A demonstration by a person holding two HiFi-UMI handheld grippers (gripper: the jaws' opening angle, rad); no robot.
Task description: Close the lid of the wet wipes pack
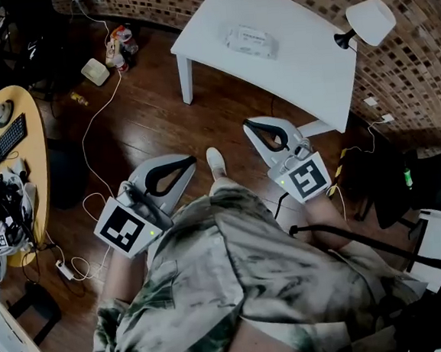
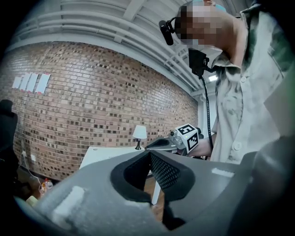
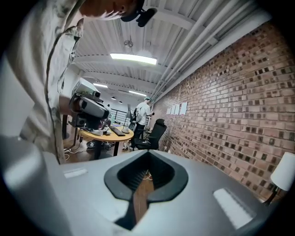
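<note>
**Grippers low, pack out of reach**

Head view: the wet wipes pack (image 1: 251,41) lies near the left edge of the white table (image 1: 304,80), well apart from both grippers. A one-sided push would likely slide it rather than snap the lid. The left gripper (image 1: 192,162) and right gripper (image 1: 248,124) sit at waist level, pointing forward.

Left gripper view: tips meet, empty.

Right gripper view: likewise.

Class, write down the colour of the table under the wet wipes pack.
The table is white; the head view shows it best.

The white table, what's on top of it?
A wet wipes pack lies on the white table, a white lamp at its edge. Anything beneath the pack is covered.
</note>
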